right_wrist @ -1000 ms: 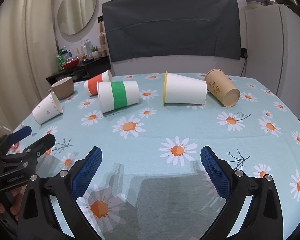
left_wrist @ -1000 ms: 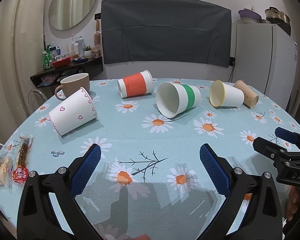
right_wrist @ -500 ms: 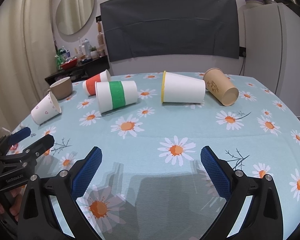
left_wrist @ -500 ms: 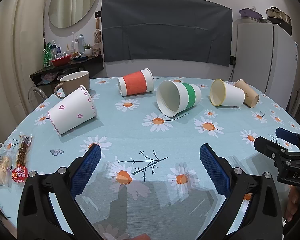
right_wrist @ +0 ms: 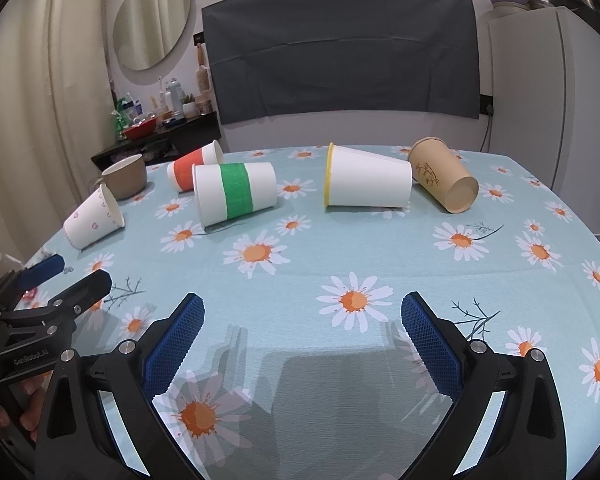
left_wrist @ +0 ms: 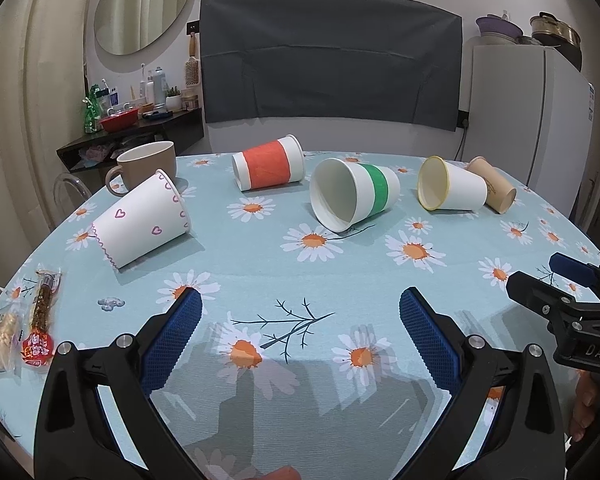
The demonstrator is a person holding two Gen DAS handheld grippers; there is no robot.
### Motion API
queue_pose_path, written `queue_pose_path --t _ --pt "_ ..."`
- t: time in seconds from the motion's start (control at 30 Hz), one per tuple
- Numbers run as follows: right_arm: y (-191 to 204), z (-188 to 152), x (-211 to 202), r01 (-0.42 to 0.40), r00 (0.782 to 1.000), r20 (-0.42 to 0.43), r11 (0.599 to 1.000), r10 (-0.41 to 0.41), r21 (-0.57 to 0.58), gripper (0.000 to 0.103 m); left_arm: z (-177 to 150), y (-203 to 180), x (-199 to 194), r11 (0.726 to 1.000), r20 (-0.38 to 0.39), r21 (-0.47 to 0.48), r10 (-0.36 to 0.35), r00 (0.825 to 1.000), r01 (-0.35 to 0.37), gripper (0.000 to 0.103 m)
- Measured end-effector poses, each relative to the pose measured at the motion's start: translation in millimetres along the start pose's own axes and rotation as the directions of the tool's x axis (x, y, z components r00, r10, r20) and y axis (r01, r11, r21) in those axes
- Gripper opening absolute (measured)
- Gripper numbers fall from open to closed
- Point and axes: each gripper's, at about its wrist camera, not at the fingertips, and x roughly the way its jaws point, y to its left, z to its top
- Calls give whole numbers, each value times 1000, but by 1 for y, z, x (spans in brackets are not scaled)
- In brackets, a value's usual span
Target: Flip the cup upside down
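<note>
Both grippers hang low over the near edge of the table [left_wrist: 260, 256], and neither holds a thing. The left gripper [left_wrist: 300, 320] has its blue pads spread wide, only tablecloth between them. The right gripper [right_wrist: 302, 322] is just as wide apart and empty.

Readable writing is scarce. In the left wrist view, the black body of the right gripper off to the side carries "DAS", the rest cut off at the frame edge. In the right wrist view, the left gripper's body reads something like "GenRobot.AI", small and hard to confirm. The red snack packet [left_wrist: 38, 350] beside the left gripper has printing too blurred to read.

Ahead of the left gripper, five paper cups lie on their sides in a loose row: the heart cup [left_wrist: 142, 226] ahead and to its left, the orange-banded cup [left_wrist: 268, 168] farther back, the green-banded cup [left_wrist: 354, 196] straight ahead with its mouth facing the camera, then the yellow-rimmed cup [left_wrist: 452, 190] touching the brown cup [left_wrist: 494, 190] off to the right. A tan mug [left_wrist: 148, 168] stands upright behind the heart cup.

The cloth is pale blue with daisies. Behind the table hang a dark cloth [right_wrist: 340, 52] and an oval mirror [right_wrist: 154, 20]; a white fridge [left_wrist: 536, 112] stands to the right.
</note>
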Motion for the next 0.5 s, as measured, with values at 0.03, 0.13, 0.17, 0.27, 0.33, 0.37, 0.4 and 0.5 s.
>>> queue_pose_path --t 0.03,0.13,0.17,0.27,0.33,0.37,0.4,0.5 --pt "0 0 -1 0 1000 2 1000 0 0 95 0 0 0 1000 0 0 2 1000 -2 97" --pt "0 0 -2 -1 1000 9 1000 1 -1 95 0 -1 1 1000 -2 0 -1 1000 1 97" --pt "0 0 -2 0 1000 9 1000 0 -1 95 0 -1 1 1000 -4 0 -4 1000 4 97" --pt "0 0 -3 10 1000 13 1000 -10 1 95 1 0 2 1000 -7 -8 -18 1000 18 97" --pt "2 0 -4 11 1000 21 1000 -10 -6 95 1 3 2 999 -8 -19 -28 1000 28 97" --pt "3 0 -5 9 1000 22 1000 -9 -17 95 1 4 3 999 -10 -24 -29 1000 28 97" --pt "5 -1 -5 11 1000 22 1000 -11 -24 95 1 4 3 999 -14 -27 -28 1000 28 97" --pt "6 0 -3 16 1000 15 999 -15 -35 95 2 2 7 999 -37 -18 -35 999 34 97"
